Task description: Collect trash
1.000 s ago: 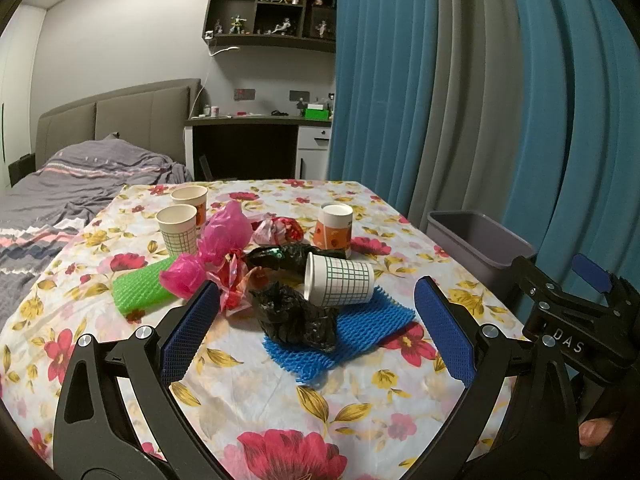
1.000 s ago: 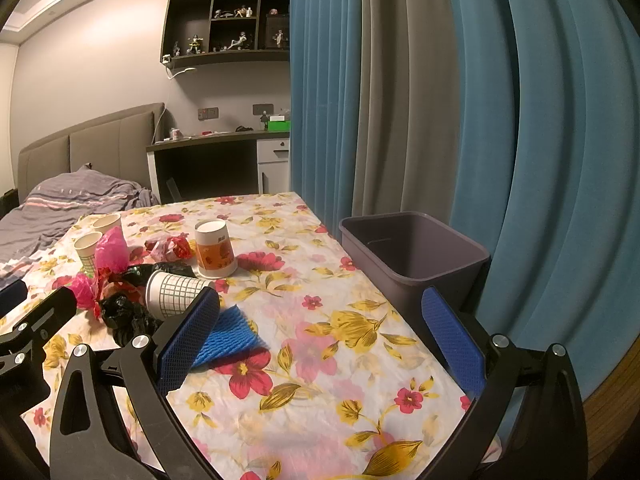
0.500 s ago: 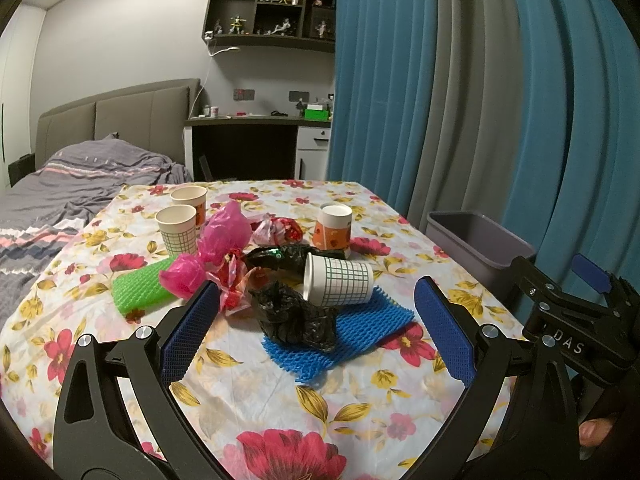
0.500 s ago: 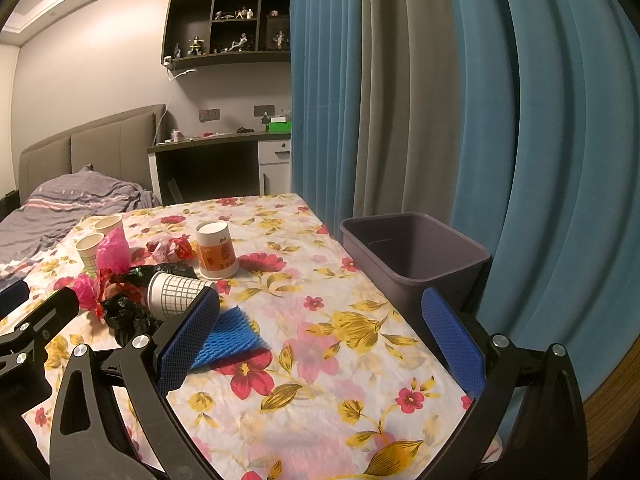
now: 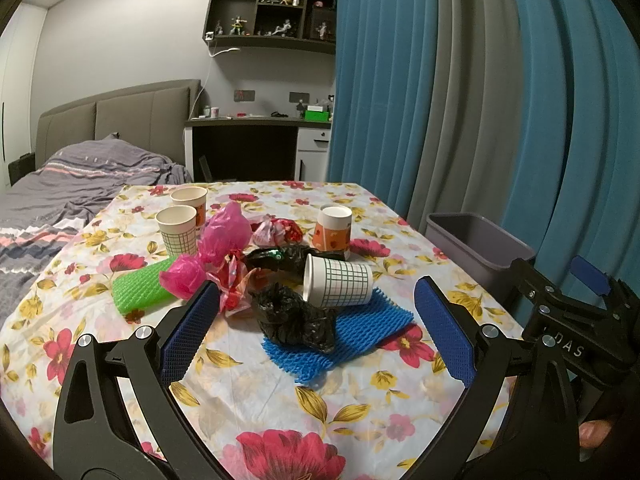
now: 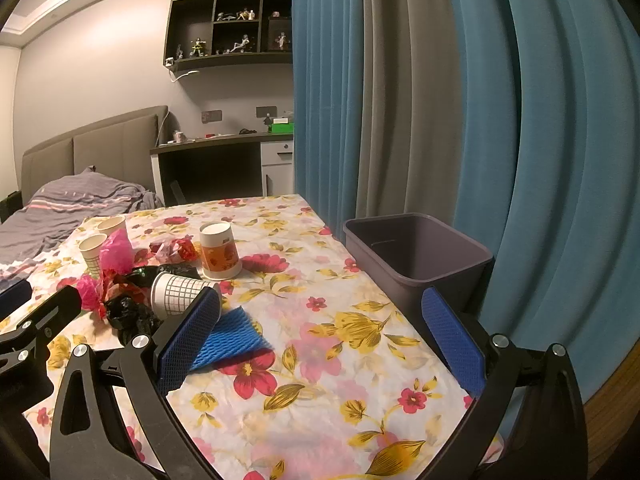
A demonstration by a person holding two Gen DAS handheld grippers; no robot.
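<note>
from the left wrist, the left gripper (image 5: 316, 316) hung wide open and empty above the flowered table (image 5: 280, 408); ahead lay the trash pile: a black bag (image 5: 294, 318) on a blue mesh sleeve (image 5: 360, 330), a checked cup (image 5: 338, 286) tipped on its side against it, pink bags (image 5: 224, 236), a green mesh sleeve (image 5: 140, 286), and upright cups beyond; the grey bin (image 5: 476, 246) stood off the table's right edge; from the right wrist, the right gripper (image 6: 320, 328) was likewise spread and held nothing, the bin (image 6: 416, 252) just ahead on its right; best, i judged, to take the tipped cup first, closing gently across its wall so the paper does not crush, then carry it clear over the rim.
</note>
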